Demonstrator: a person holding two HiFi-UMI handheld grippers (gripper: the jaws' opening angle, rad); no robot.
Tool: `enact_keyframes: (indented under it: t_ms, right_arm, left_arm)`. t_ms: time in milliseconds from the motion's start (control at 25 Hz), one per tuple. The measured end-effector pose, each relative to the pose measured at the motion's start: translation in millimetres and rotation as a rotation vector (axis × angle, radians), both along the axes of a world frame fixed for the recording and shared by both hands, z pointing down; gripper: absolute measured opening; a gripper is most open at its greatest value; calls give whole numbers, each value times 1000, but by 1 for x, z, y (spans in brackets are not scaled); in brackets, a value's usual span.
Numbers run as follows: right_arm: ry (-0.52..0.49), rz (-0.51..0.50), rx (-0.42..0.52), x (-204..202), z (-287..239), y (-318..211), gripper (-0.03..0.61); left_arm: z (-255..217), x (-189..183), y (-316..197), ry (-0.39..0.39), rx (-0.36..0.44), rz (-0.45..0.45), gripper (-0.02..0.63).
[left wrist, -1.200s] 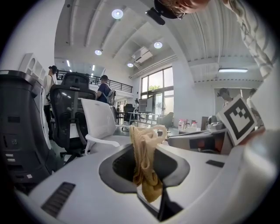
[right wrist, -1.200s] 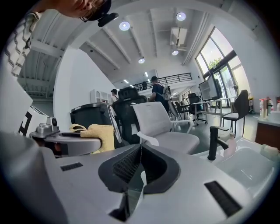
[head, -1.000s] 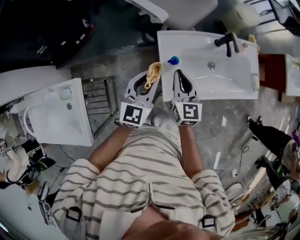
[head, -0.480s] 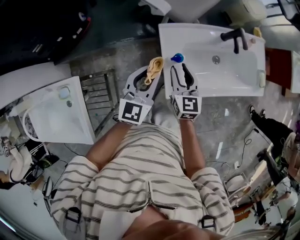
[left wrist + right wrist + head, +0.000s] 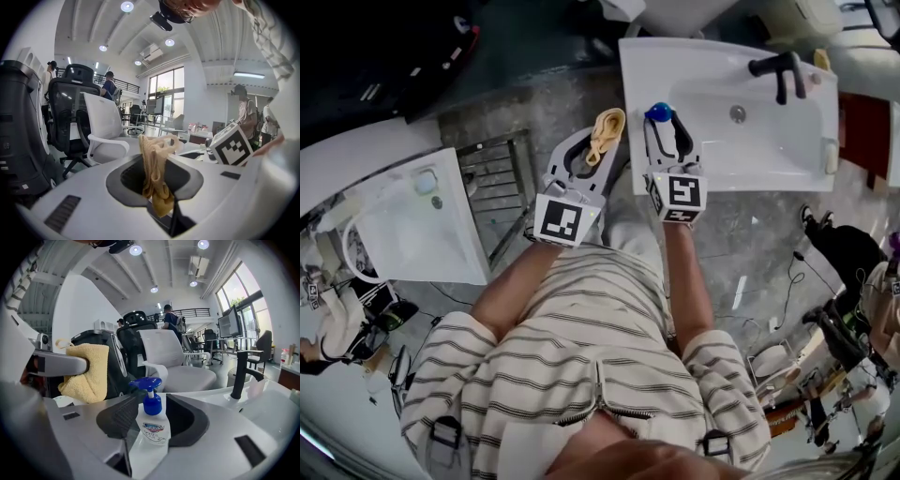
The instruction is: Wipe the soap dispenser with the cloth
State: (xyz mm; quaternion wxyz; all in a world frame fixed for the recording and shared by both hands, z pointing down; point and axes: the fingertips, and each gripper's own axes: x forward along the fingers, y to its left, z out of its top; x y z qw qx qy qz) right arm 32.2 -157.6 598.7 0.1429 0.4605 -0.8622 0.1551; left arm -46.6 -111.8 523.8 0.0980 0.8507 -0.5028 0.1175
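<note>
A person in a striped top stands over a white sink (image 5: pixel 722 164) with a two-finger gripper in each hand. The left gripper (image 5: pixel 602 141) sits just left of the sink's near left corner, over the floor. Its fingers (image 5: pixel 126 180) are clamped on a yellow cloth (image 5: pixel 154 168). The cloth is bunched and stands up out of the grip, with a loose end hanging below it.

The right gripper (image 5: pixel 666 136) reaches over the near left corner of the sink. Its fingers (image 5: pixel 187 423) have just been opening and now stand wide apart. The soap dispenser (image 5: pixel 152 430) stands upright between them on the sink's rim, a clear bottle with a blue pump head and a printed label. The pads sit on either side of the bottle and do not press it. Cloth and dispenser are near each other but apart.

A black tap (image 5: pixel 778 70) rises at the far right of the sink. To the left, well apart, lies a second white basin (image 5: pixel 412 234) with a metal rack (image 5: pixel 497 197) beside it. Office chairs and a few people stand farther off in the room.
</note>
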Motion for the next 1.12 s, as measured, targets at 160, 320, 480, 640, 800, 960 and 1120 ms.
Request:
enact_keyframes:
  t_ms: [160, 320, 480, 640, 800, 960, 1120]
  right_arm:
    - [18, -65, 4, -4, 7, -3, 167]
    - [22, -100, 17, -7, 9, -2, 164]
    - [13, -111, 12, -7, 9, -3, 153]
    - [37, -133, 30, -8, 10, -5, 135]
    - [80, -171, 69, -10, 9, -4, 127]
    - [90, -180, 73, -9, 9, -3, 124]
    - [88, -175, 64, -8, 8, -4, 124]
  left_arm:
    - [5, -2, -1, -7, -12, 5, 85]
    - [11, -3, -2, -9, -17, -4, 85]
    - [12, -1, -1, -10, -14, -3, 85]
    - [15, 0, -1, -2, -27, -8, 86]
    - [17, 0, -2, -15, -28, -2, 86]
    - [17, 1, -3, -25, -24, 3, 86]
    - [17, 3, -3, -29, -22, 8, 86]
